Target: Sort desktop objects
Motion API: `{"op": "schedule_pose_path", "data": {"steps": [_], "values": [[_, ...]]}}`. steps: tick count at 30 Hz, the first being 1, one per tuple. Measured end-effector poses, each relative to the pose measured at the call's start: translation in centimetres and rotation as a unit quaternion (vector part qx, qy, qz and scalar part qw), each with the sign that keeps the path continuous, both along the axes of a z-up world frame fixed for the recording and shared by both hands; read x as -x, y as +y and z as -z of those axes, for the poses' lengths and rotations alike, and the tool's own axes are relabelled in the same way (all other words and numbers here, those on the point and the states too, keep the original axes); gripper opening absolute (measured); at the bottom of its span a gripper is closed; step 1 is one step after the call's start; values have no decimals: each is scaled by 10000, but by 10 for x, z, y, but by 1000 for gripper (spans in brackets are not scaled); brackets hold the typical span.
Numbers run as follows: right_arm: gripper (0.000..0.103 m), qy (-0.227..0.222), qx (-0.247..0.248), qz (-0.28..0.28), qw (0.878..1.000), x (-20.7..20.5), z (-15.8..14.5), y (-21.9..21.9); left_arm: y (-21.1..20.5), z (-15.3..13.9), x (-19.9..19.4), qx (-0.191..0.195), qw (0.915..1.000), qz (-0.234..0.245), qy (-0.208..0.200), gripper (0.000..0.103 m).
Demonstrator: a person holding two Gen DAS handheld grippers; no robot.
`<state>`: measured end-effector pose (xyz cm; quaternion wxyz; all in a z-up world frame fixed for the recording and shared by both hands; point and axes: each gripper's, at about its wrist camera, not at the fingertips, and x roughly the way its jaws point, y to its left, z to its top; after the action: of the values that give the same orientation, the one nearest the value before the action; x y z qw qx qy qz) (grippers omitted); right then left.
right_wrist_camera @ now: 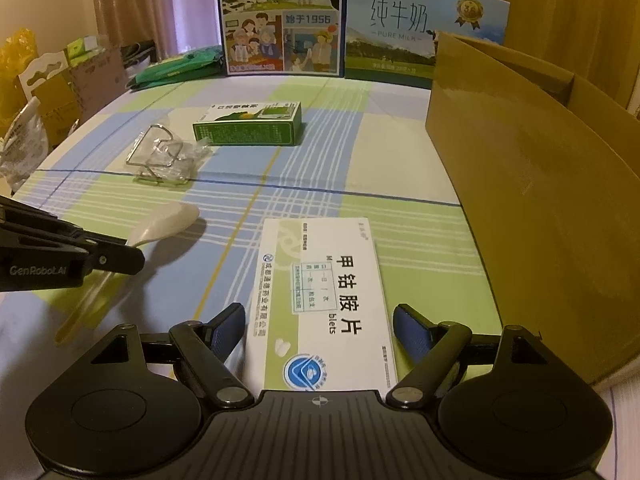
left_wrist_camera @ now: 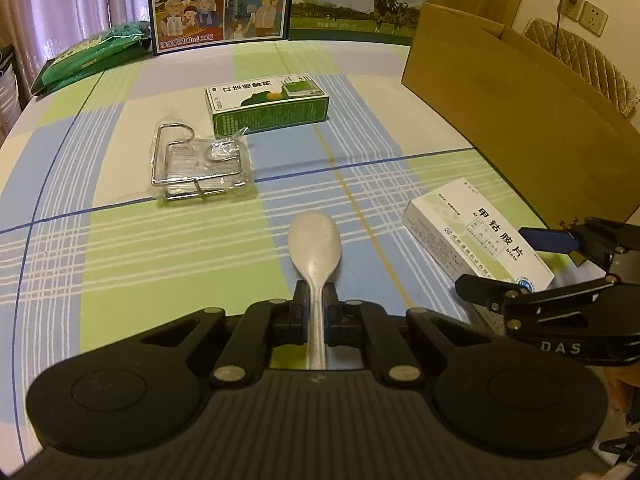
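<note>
The left gripper [left_wrist_camera: 316,300] pinched the handle of a pale spoon [left_wrist_camera: 315,256] between its jaws, the bowl pointing away over the checked surface [left_wrist_camera: 120,248]. To the right, the right gripper [right_wrist_camera: 320,332] sat with jaws spread on either side of the near end of a white medicine box [right_wrist_camera: 320,300], which lay flat beside a tall cardboard box [right_wrist_camera: 540,208]. Farther off lay a green box [left_wrist_camera: 267,104] and a wire rack in clear wrapping [left_wrist_camera: 200,168], just beside each other, with milk cartons [left_wrist_camera: 220,0] at the far edge
</note>
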<state>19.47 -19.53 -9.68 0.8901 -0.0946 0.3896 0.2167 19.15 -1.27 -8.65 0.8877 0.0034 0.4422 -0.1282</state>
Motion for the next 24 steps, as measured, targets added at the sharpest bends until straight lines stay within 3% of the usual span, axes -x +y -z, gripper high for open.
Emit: {"op": "schedule_pose_path", "data": {"steps": [4, 5, 13, 24], "values": [[76, -4, 44, -4, 10000, -4, 1, 3, 0, 0, 0, -11, 10000, 10, 16, 4], [69, 1, 59, 3, 10000, -5, 1, 4, 0, 0, 0, -12, 10000, 8, 19, 4], [68, -67, 51, 111, 9999, 2, -6, 2, -2, -3, 2, 18, 10000, 43, -25, 4], [68, -103, -98, 182, 9997, 36, -39, -13, -6, -21, 31, 96, 9999, -25, -68, 4]]}}
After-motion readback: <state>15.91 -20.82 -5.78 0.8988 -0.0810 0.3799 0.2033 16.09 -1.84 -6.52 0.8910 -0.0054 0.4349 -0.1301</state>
